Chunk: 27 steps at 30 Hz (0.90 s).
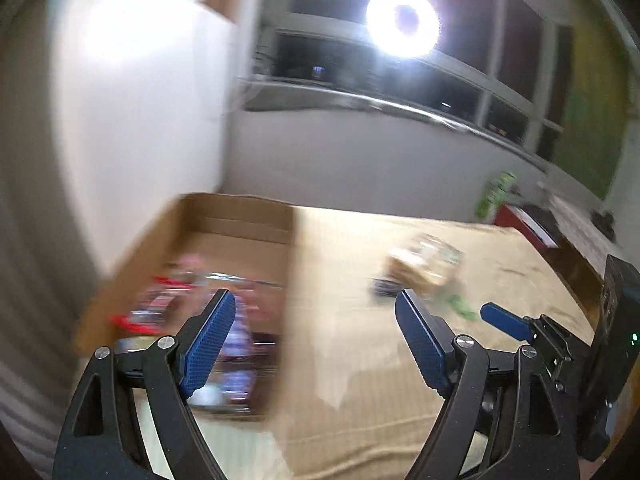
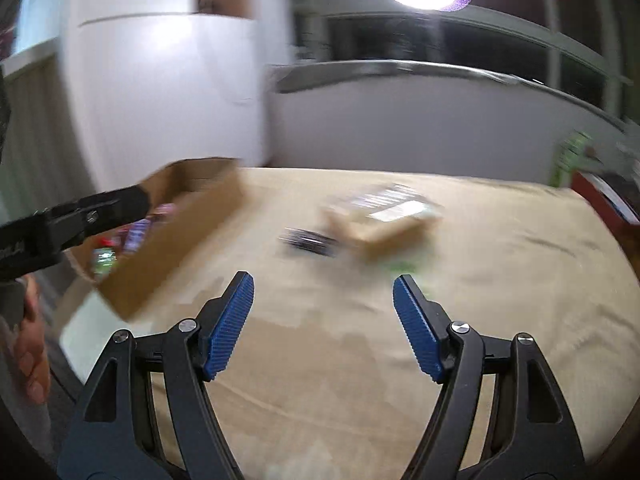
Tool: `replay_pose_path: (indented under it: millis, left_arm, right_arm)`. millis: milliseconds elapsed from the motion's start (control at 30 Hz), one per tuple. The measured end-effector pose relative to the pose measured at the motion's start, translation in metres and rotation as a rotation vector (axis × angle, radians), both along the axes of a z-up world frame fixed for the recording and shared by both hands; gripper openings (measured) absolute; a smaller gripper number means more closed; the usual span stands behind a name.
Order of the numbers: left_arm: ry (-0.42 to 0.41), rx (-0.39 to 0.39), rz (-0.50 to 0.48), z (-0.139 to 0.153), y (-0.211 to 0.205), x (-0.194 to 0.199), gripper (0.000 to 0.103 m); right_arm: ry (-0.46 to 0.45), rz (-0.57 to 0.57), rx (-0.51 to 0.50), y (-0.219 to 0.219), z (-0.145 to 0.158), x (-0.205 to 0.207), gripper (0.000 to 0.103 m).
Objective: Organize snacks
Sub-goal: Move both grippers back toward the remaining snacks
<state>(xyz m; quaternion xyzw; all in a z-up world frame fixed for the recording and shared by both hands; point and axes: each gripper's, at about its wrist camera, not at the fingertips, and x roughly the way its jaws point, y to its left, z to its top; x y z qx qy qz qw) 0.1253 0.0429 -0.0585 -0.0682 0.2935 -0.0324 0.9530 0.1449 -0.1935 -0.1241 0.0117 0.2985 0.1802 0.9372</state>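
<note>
Both views are blurred by motion. An open cardboard box (image 1: 240, 216) (image 2: 188, 216) on the left of the tan-covered table holds several colourful snack packets (image 1: 224, 320). Out on the cloth lies a pale boxed snack pack (image 1: 428, 264) (image 2: 384, 216), with a small dark item (image 1: 386, 288) (image 2: 308, 242) to its left and something green (image 1: 460, 306) in front of it. My left gripper (image 1: 316, 300) stands open with nothing between its fingers, its left finger over the box. My right gripper (image 2: 324, 284) is open and empty over bare cloth, short of the snack pack.
A white wall or cabinet (image 1: 140, 120) rises behind the box. A ring light (image 1: 402, 20) glares in front of dark windows. A green plant (image 1: 496, 192) and a red object (image 1: 520, 220) stand past the table's far right. A person's hand (image 2: 32, 356) shows at the left.
</note>
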Motion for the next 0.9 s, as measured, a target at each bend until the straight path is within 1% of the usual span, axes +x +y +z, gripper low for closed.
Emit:
replay_pose_path:
  millis: [100,200,300,400,467,567,733,833,900]
  left_arm:
    - [0.009,-0.001,-0.083,-0.005,-0.038,0.006,0.082]
    - [0.012,0.007,-0.138,-0.006,-0.059,0.001,0.082]
    - [0.000,0.007,-0.158,-0.001,-0.061,-0.009,0.082]
    - [-0.013,0.002,-0.156,0.006,-0.058,-0.018,0.082]
    - [-0.021,0.004,-0.154,0.010,-0.055,-0.023,0.082]
    - [-0.016,0.008,-0.150,0.009,-0.056,-0.022,0.082]
    - [0.026,0.006,-0.154,-0.007,-0.062,-0.005,0.082]
    - [0.070,0.008,-0.150,-0.025,-0.067,0.017,0.082]
    - [0.118,0.011,-0.136,-0.040,-0.071,0.040,0.082]
  right_arm:
    - [0.009,-0.084,-0.003,-0.036,-0.001,-0.009,0.075]
    - [-0.004,-0.115,-0.006,-0.049,0.008,-0.018,0.075]
    - [-0.026,-0.110,-0.016,-0.046,0.019,-0.028,0.075]
    - [-0.046,-0.098,-0.021,-0.044,0.029,-0.039,0.075]
    - [-0.047,-0.092,-0.028,-0.041,0.029,-0.037,0.075]
    - [-0.035,-0.087,-0.033,-0.040,0.025,-0.030,0.076]
    - [0.012,-0.080,-0.049,-0.039,0.004,-0.007,0.077]
    - [0.060,-0.069,-0.068,-0.039,-0.012,0.019,0.077]
    - [0.092,-0.062,-0.082,-0.038,-0.022,0.039,0.077]
